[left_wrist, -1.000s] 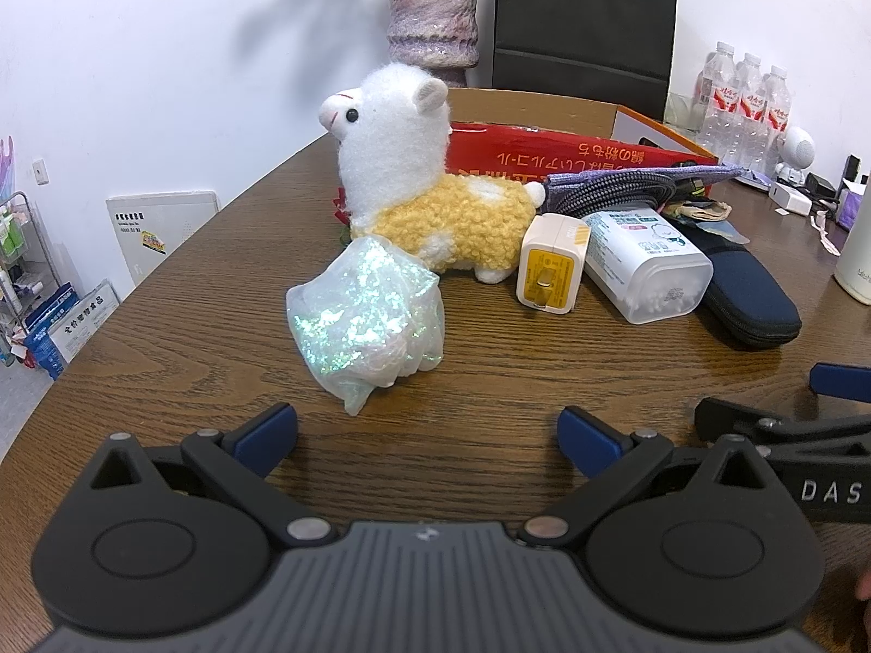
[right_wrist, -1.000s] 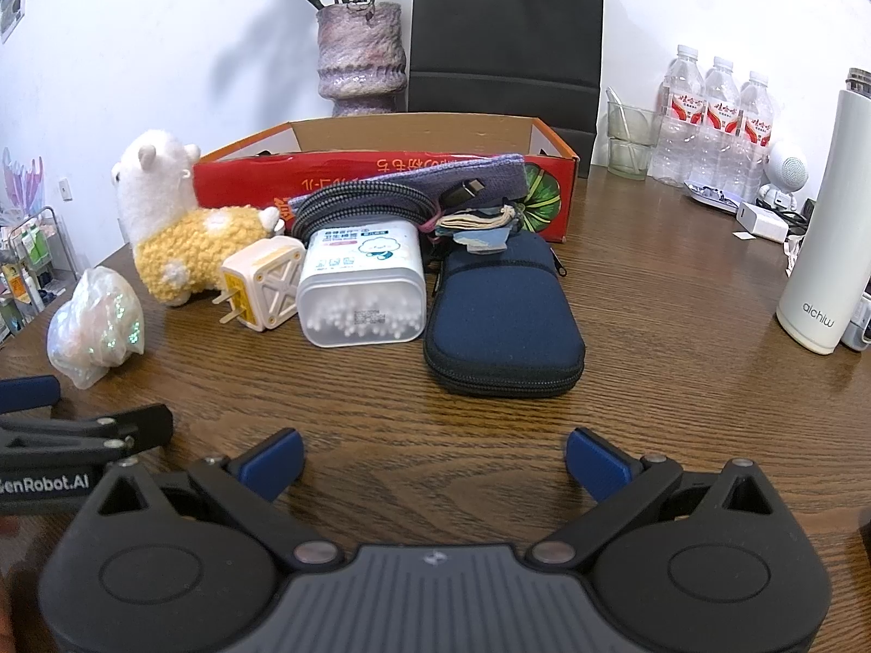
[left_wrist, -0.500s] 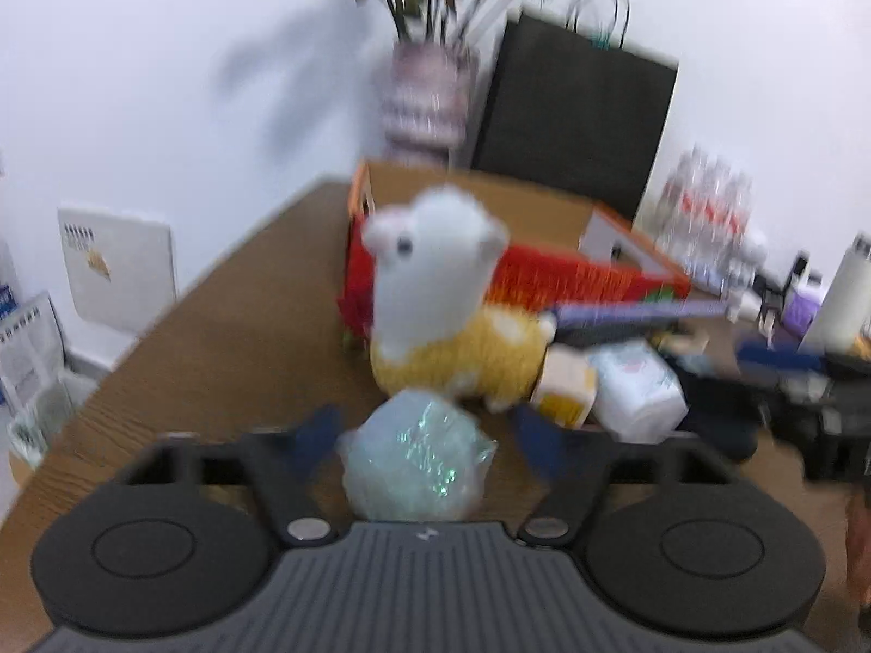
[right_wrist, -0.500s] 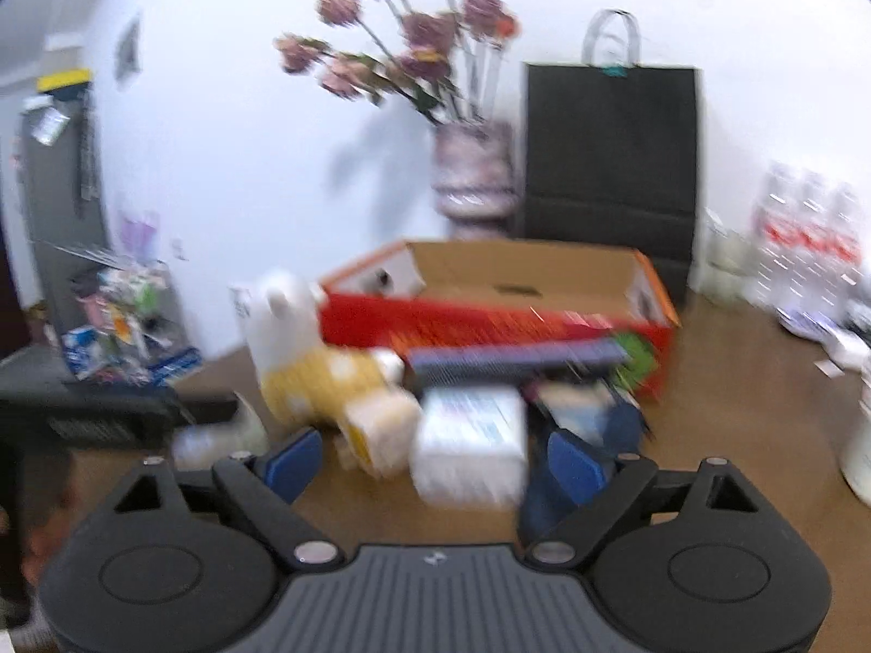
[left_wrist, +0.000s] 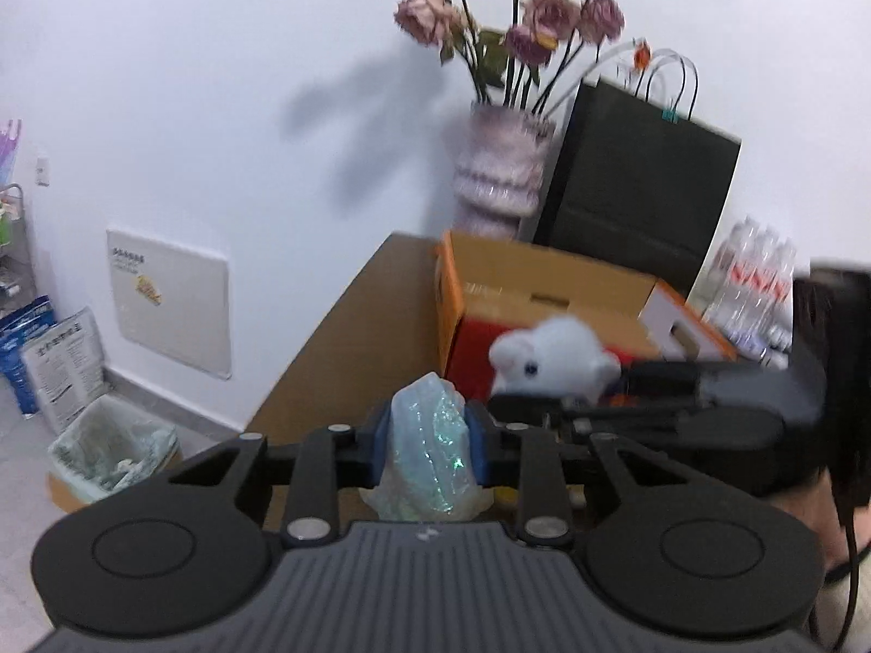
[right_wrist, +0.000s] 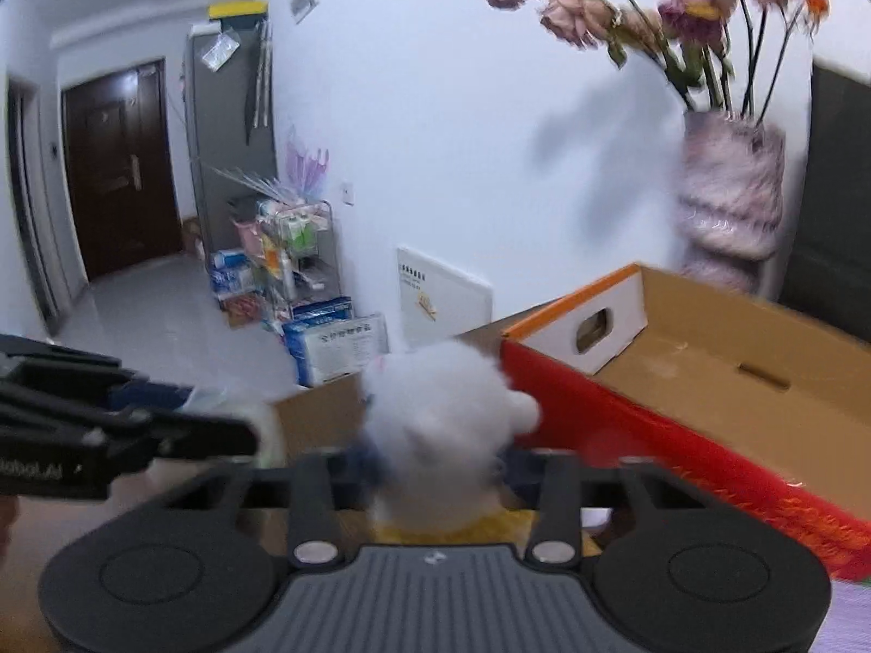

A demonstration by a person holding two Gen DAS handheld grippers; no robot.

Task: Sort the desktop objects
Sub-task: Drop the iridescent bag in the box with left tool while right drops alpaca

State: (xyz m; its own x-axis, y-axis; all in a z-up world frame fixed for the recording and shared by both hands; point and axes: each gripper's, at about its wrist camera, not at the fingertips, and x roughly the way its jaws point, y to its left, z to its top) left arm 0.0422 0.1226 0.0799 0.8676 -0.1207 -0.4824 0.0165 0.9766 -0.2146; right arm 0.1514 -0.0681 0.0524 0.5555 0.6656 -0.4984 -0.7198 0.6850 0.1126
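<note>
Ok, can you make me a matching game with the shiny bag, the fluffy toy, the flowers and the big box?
Things:
1. shiny plastic bag
2. plush alpaca
3. dried roses
4. cardboard box

Places:
A. standing in the pink vase
B. open on the table, beside the vase
C. between the pads of the left tool, whose jaws are closing
D. between the pads of the right tool, whose jaws are closing

Pairs: 1-C, 2-D, 3-A, 4-B
</note>
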